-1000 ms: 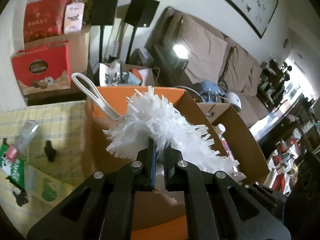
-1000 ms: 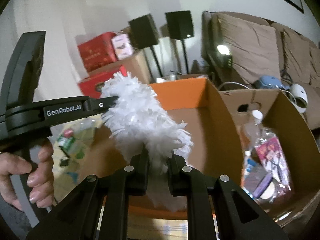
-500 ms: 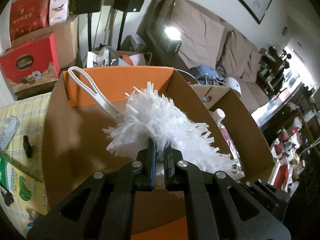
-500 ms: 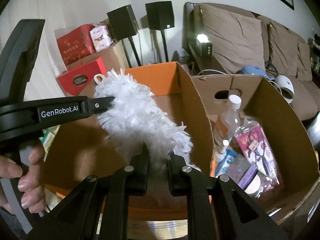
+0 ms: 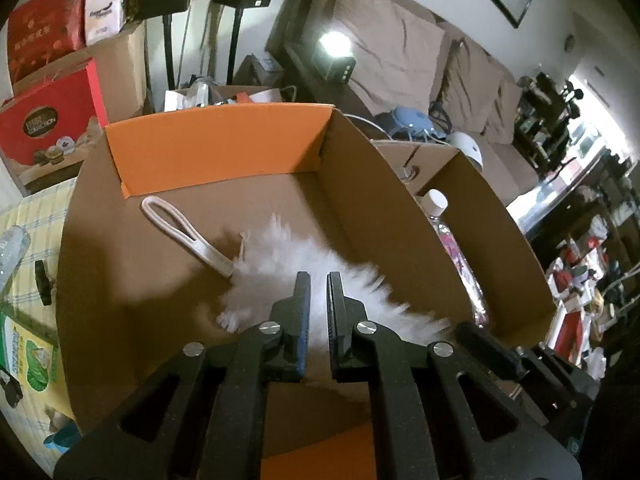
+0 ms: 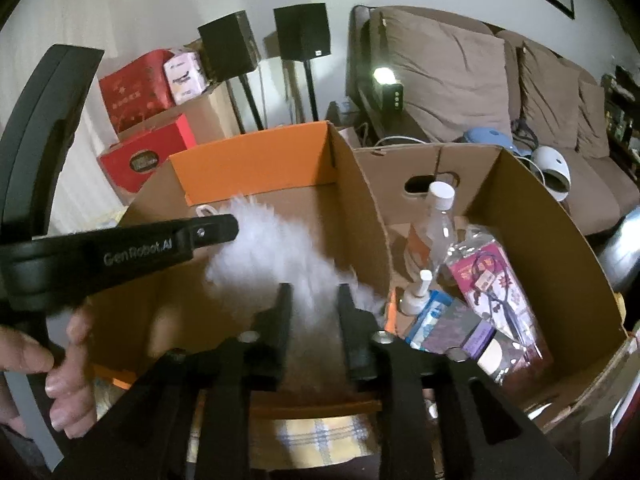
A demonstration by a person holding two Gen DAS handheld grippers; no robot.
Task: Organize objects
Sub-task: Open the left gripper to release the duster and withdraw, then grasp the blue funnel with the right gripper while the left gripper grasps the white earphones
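Observation:
A white fluffy duster [image 5: 280, 256] with a white loop handle [image 5: 172, 220] hangs blurred inside the cardboard box with orange flaps [image 5: 220, 148]. My left gripper [image 5: 319, 276] is over the box, its jaws a narrow slit apart with white fluff filling it, so it is shut on the duster. In the right wrist view the duster [image 6: 260, 252] runs from the left gripper's tip [image 6: 228, 228] down to my right gripper [image 6: 312, 288]. The right jaws are opening; fluff lies between them, and the pads stand clear of it. A hand [image 6: 60, 380] holds the left gripper's grip.
A second cardboard box [image 6: 560, 240] adjoins on the right, holding a clear bottle [image 6: 438, 216], a spray bottle and several packets. Left of the orange box, a yellow checked cloth [image 5: 36, 216] carries a plastic bottle and a green packet. Red boxes, speakers and a sofa stand behind.
The right jaws have parted from the duster. The duster has sunk deeper into the box, its loop handle now below the rim. Both grippers came lower over the box.

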